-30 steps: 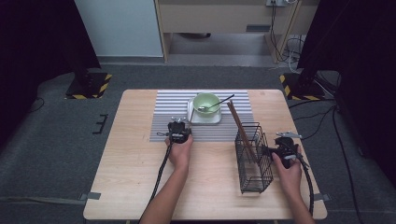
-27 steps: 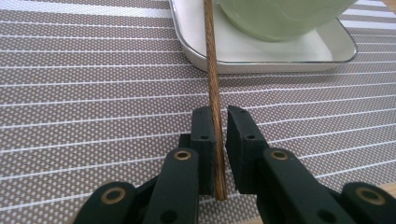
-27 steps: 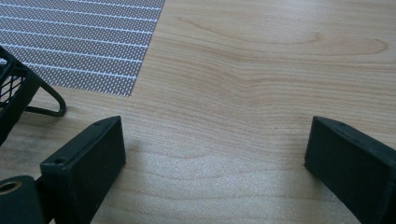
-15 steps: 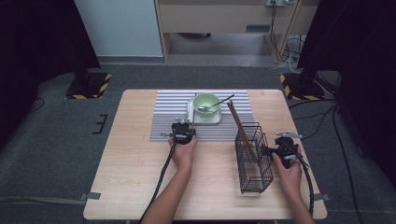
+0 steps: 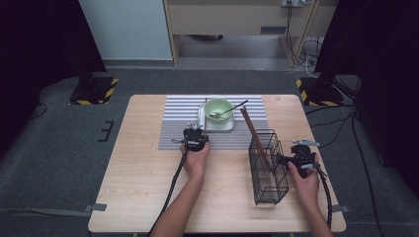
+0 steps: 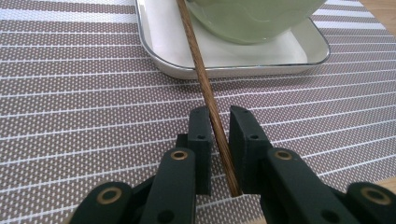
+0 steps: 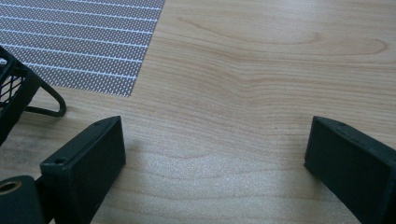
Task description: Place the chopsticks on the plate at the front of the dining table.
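Note:
In the left gripper view a brown wooden chopstick (image 6: 196,56) runs from between my left gripper's (image 6: 219,126) jaws up over the rim of a white tray (image 6: 261,58). The jaws are shut on its near end, just above the striped mat (image 6: 84,107). A green bowl (image 6: 252,18) stands on that tray. From above, the left gripper (image 5: 196,131) sits at the tray's (image 5: 203,123) near left corner, and a spoon (image 5: 230,109) lies in the bowl (image 5: 217,106). My right gripper (image 7: 215,154) is open over bare wood, right of a black wire basket (image 5: 268,170).
Two more chopsticks (image 5: 253,131) lean out of the basket toward the mat (image 5: 173,131). The basket's wire foot (image 7: 46,100) shows at the left of the right gripper view. Light wooden table (image 5: 138,173) with its edges all round; cables trail from both grippers toward the near edge.
The left hand and gripper have shifted slightly to the right, closer to the tray. The right hand and the basket have stayed put.

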{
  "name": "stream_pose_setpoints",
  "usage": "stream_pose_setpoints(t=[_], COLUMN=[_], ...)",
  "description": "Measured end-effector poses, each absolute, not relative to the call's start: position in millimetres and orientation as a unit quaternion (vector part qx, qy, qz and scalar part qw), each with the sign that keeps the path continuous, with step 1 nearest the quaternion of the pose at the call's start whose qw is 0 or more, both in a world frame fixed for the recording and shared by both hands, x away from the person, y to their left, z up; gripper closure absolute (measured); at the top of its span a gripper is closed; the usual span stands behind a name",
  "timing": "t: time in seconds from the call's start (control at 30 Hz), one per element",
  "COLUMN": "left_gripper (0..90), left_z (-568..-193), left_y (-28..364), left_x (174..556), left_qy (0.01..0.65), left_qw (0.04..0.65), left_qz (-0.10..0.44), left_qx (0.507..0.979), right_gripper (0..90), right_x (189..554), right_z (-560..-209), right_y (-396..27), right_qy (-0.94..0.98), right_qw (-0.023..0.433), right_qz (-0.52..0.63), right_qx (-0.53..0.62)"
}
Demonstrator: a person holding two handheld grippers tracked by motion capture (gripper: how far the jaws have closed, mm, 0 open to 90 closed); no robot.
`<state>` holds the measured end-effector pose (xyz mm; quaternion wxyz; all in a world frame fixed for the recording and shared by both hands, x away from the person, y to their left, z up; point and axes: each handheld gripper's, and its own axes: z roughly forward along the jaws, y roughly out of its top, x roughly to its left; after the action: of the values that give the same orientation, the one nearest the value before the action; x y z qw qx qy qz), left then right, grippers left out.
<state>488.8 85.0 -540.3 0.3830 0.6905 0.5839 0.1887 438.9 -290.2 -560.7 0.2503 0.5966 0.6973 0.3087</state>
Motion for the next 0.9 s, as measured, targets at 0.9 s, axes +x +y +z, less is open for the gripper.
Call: stream_pose_setpoints(t=[0.9], left_gripper=[61.5], left_z=[-537.9], left_y=[86.8], left_x=[487.3], left_qy=[0.576], left_qw=[0.379], left_qz=[0.201], left_qx=[0.696], right_gripper=[5.2], right_x=[438.9], right_z=[-560.7], right_y=[-290.2], right_qy=[0.697], right_qw=[0.250], right_qz=[0.309], right_qx=[0.597])
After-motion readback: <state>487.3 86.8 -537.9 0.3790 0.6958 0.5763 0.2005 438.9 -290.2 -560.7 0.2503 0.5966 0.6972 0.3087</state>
